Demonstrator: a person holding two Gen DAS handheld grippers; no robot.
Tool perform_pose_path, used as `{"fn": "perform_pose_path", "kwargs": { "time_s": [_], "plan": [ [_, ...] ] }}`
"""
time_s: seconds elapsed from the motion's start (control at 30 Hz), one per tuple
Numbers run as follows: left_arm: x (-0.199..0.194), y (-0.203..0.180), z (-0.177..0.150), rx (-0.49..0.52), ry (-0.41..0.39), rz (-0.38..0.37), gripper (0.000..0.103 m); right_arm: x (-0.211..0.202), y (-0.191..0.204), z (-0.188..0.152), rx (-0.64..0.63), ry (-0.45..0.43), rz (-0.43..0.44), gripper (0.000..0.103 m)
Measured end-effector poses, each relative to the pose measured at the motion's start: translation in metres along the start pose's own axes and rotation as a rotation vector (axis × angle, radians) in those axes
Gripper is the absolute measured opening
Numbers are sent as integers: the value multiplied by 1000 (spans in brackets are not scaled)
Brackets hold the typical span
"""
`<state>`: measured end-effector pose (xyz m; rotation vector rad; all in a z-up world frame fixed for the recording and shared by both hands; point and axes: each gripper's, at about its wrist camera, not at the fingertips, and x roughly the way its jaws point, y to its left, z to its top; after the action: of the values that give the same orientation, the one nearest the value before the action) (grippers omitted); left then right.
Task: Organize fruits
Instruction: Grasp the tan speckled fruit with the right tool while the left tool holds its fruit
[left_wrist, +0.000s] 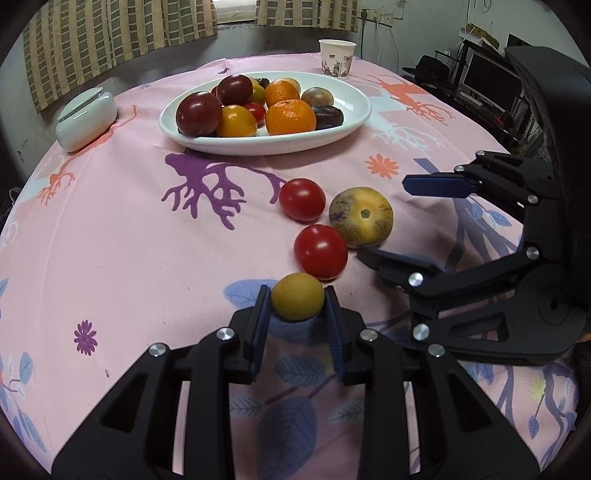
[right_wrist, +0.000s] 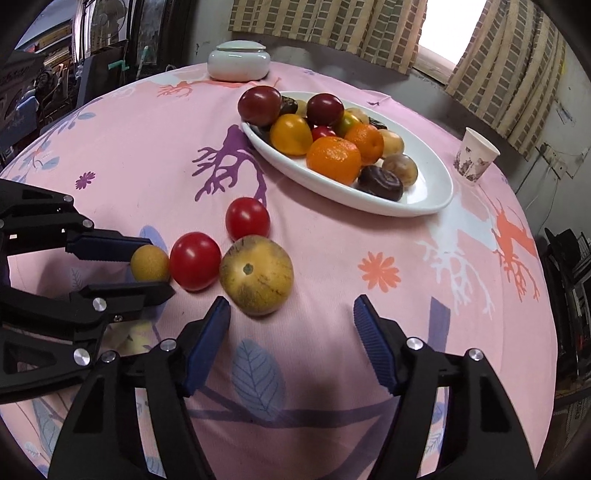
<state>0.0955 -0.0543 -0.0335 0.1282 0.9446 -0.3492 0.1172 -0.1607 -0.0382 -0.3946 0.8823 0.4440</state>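
- The white oval ceramic dish (left_wrist: 354, 122), at twelve o'clock from my tools on the pink printed tablecloth over the table (left_wrist: 122, 236), is the biggest thing here. Its long axis runs left to right in the left wrist view, and it is already piled with oranges, dark plums and smaller fruit. I judge it the destination.
- The round, mottled yellow-brown fruit with a pale stem scar (right_wrist: 256, 275) is the largest loose piece, just beyond my right tool (right_wrist: 291, 308). Its scar faces back toward that camera, so its axis runs roughly along my approach. It looks firm and fairly heavy, with smooth skin. I would take it across its widest girth, not over the scar.
- My right tool stands spread and empty; the fruit lies ahead of the left finger, so I am not centred.
- Two glossy red cherry tomatoes, one nearer (left_wrist: 320, 252) and one farther (left_wrist: 302, 199), sit at the big fruit's nine and eleven o'clock in the right wrist view. Both are slightly oval, soft, thin-skinned and slippery, and would want a gentle squeeze across the short axis.
- The small, round, dull-yellow, rough-skinned fruit (left_wrist: 297, 301) is pinched in my left tool (left_wrist: 297, 306) at its middle, apparently resting on the cloth. It is light, near-spherical with no clear axis, and its matt skin should grip well.
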Motion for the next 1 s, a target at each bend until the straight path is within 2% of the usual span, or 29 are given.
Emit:
{"fn": "perform_pose_path", "kwargs": {
  "time_s": [0.13,0.2,0.27,0.43,0.67,0.8,1.0],
  "plan": [
    [-1,-1,0,10,1,-2,30,3,-2,12,-20,-12,89,66],
    [0,1,0,3,2,-11,30,8,-1,20,-50,3,114,61],
    [-1,-1,0,20,0,-4,30,12,4,25,-94,21,137,39],
    [-1,0,0,16,2,-12,29,9,7,25,-103,47,145,38],
    [-1,-1,0,20,-2,-6,29,-10,-26,4,66,28,155,38],
    [-2,-1,0,17,-5,1,29,-26,-42,-6,153,-23,159,38],
    [-13,0,4,7,-50,13,29,-30,-58,-9,218,-54,192,38]
  ]
}}
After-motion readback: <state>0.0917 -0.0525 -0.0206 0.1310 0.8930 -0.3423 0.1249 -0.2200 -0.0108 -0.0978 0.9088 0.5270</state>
